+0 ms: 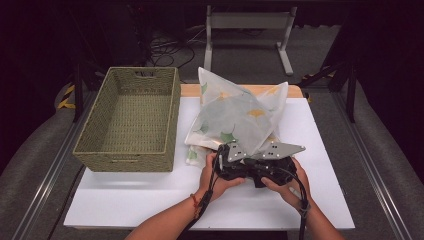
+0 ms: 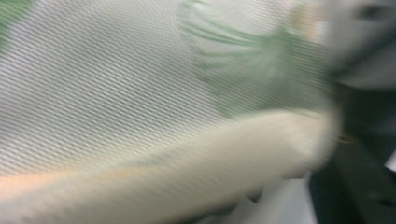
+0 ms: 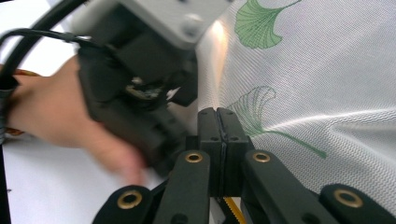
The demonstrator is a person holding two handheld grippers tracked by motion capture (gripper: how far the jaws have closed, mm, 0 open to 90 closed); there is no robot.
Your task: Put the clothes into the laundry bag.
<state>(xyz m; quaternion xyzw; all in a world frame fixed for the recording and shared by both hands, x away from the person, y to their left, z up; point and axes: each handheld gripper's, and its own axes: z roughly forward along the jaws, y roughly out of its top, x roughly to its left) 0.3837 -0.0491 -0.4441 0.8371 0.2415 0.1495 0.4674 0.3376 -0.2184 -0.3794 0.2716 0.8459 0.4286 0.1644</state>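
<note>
A thin white cloth (image 1: 235,117) printed with green and yellow ginkgo leaves lies puffed up in the middle of the white table (image 1: 150,197). Both grippers sit side by side at its near edge. In the right gripper view, my right gripper (image 3: 217,116) has its jaws pressed together at the cloth's (image 3: 327,70) edge, and a crease runs into them. The left gripper (image 3: 135,88) is just beside it, held by a hand. In the high view my left gripper (image 1: 231,152) and right gripper (image 1: 272,159) have their tips under the cloth. Blurred cloth (image 2: 116,93) hides the left jaws.
A green woven basket (image 1: 125,155) stands at the table's left side, touching the cloth's left edge. Bare white tabletop lies in front of the hands and to the right. A white metal stand (image 1: 247,22) is on the floor beyond the table.
</note>
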